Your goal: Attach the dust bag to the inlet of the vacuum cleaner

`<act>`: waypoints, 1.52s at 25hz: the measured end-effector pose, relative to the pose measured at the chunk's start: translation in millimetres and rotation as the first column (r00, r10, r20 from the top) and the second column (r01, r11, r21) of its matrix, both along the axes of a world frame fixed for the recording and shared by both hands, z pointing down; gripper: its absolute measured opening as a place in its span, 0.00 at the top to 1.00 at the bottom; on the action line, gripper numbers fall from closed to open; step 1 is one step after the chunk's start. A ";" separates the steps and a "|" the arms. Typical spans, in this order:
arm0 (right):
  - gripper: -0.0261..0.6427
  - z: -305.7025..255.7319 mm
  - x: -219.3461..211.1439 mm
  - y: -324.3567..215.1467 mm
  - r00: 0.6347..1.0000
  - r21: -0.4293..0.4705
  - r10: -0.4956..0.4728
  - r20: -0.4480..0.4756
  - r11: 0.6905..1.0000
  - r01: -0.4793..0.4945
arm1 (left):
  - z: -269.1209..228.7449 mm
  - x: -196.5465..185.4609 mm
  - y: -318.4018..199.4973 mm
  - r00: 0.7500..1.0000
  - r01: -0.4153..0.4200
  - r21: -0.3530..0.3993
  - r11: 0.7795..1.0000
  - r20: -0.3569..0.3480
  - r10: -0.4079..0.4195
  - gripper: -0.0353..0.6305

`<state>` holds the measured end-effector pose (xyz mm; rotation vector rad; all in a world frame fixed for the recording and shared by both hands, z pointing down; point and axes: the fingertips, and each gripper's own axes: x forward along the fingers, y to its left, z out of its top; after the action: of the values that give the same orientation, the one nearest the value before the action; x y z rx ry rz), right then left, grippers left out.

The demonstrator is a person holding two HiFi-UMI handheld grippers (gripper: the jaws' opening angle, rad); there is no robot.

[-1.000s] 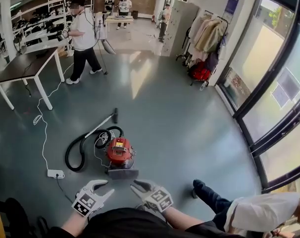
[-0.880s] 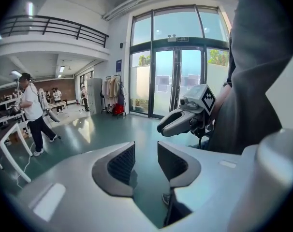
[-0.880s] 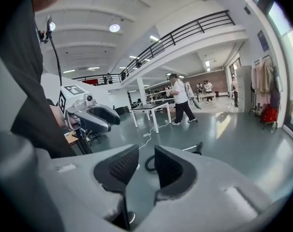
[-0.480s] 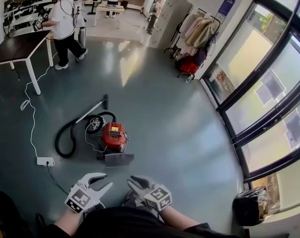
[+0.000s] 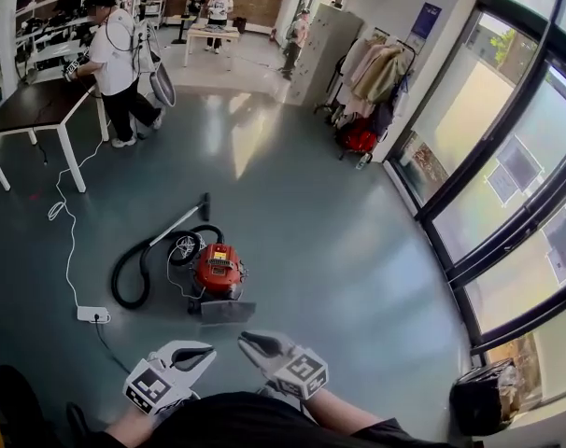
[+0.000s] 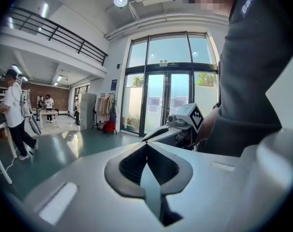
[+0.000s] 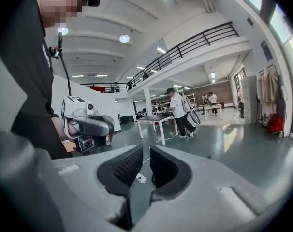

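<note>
Down by the person's waist, the left tool [image 5: 201, 353] is pressed together on nothing and the right tool [image 5: 255, 342], its jaws just closing, shows a narrow empty gap, with the red vacuum cleaner [image 5: 218, 269] on the floor [image 5: 339, 241] at their twelve o'clock, apart.

Red vacuum cleaner [image 5: 219, 269] on the floor, black hose [image 5: 134, 257] looped beside it

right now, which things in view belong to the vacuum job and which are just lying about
Job:
- red vacuum cleaner
- its black hose
- grey flat piece at its front
- left tool, shut and empty
- right tool, jaws just closing, slightly apart, empty

Lying about:
- white power strip
- dark table
- coat rack
- red bag under it
- black bag by the window
</note>
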<state>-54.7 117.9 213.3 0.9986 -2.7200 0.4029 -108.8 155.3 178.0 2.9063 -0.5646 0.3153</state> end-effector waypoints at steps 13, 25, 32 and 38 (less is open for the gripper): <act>0.97 -68.9 45.1 44.7 0.964 0.127 -0.144 0.223 0.985 0.118 | -8.6 82.7 20.9 0.999 -0.007 0.005 1.000 0.037 0.006 0.92; 0.97 -66.8 58.8 60.9 0.960 0.157 -0.103 0.262 0.986 0.063 | -5.8 97.0 33.5 0.999 -0.046 -0.008 0.999 0.022 0.046 0.92; 0.97 -63.2 47.8 66.9 0.968 0.136 -0.103 0.230 0.988 0.073 | -5.5 93.3 39.4 0.998 -0.061 -0.005 0.998 0.031 0.061 0.92; 0.97 -61.4 42.5 68.7 0.971 0.137 -0.114 0.212 0.987 0.085 | -5.7 90.6 42.3 0.997 -0.066 -0.001 0.998 0.034 0.066 0.92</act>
<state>-12.2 186.6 151.9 0.8900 -3.0141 0.3441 -18.3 197.6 172.3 2.9294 -0.4737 0.3735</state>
